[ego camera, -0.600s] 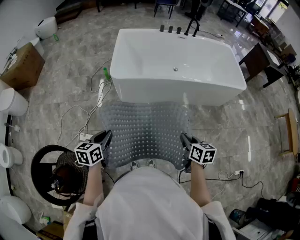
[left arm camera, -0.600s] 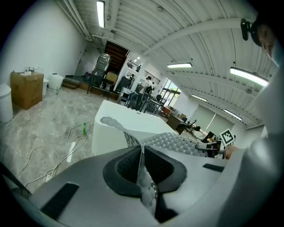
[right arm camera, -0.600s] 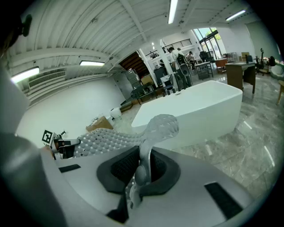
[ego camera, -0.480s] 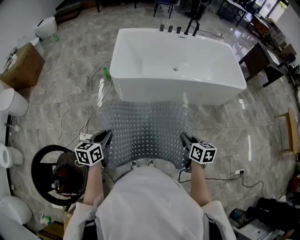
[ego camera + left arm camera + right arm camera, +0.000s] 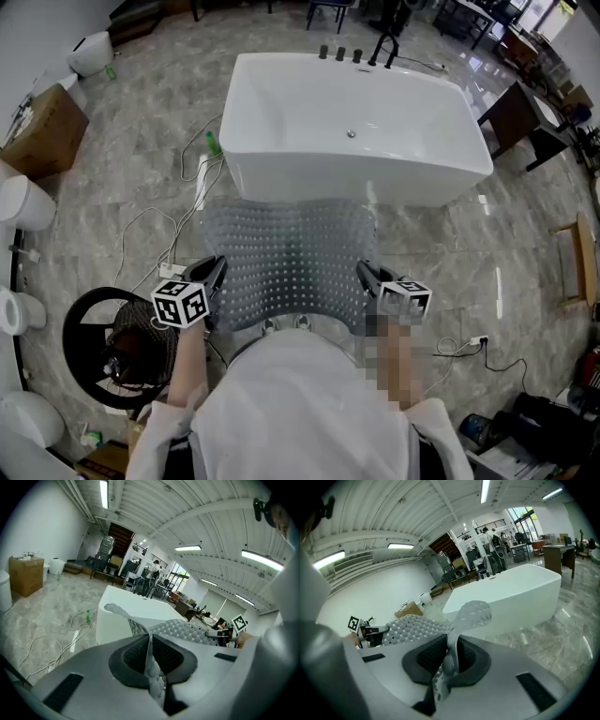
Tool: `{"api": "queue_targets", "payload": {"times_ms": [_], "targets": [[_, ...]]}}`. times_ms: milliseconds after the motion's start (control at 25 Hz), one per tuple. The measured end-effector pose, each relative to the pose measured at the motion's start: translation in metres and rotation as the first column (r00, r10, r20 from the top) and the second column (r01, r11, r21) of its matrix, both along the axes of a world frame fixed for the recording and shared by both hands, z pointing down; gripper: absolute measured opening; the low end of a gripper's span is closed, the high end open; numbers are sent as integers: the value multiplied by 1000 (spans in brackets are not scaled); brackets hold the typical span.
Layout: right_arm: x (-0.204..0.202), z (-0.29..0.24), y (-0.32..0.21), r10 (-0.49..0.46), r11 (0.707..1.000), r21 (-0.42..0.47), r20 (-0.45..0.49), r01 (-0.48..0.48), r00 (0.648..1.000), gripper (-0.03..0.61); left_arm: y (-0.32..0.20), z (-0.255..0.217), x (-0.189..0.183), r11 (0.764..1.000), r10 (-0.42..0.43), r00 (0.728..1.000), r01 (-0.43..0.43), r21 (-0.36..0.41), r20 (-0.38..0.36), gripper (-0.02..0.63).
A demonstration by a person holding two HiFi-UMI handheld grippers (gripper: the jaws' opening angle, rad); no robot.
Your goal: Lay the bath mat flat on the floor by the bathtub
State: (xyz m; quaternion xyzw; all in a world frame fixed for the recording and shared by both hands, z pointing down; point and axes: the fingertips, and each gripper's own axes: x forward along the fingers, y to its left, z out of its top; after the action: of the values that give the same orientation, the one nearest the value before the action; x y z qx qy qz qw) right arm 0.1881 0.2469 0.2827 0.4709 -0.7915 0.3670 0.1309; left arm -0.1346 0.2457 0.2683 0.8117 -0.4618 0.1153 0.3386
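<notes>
While the left tool (image 5: pixel 215 274) and right tool (image 5: pixel 365 275) are pinching its near corners, the bath mat (image 5: pixel 291 258) is reaching ahead to the bathtub (image 5: pixel 356 183).

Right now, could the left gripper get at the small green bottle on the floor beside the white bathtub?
Probably not yet: the left gripper is shut on the translucent studded bath mat, and the green bottle sits ahead past white cables.

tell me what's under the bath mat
Grey marble floor shows dimly through the translucent bath mat; shoe tips peek out at its near edge. Anything small beneath it is hidden by its bumps.
</notes>
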Motion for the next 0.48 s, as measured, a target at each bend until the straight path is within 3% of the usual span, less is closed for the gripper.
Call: {"api": "queue_targets", "payload": {"times_ms": [480], "targets": [[-5,9,1,57,998,-15,7,-57,998,41,3,10,-21,999,-27,1000,27,-20,-3,44]]}}
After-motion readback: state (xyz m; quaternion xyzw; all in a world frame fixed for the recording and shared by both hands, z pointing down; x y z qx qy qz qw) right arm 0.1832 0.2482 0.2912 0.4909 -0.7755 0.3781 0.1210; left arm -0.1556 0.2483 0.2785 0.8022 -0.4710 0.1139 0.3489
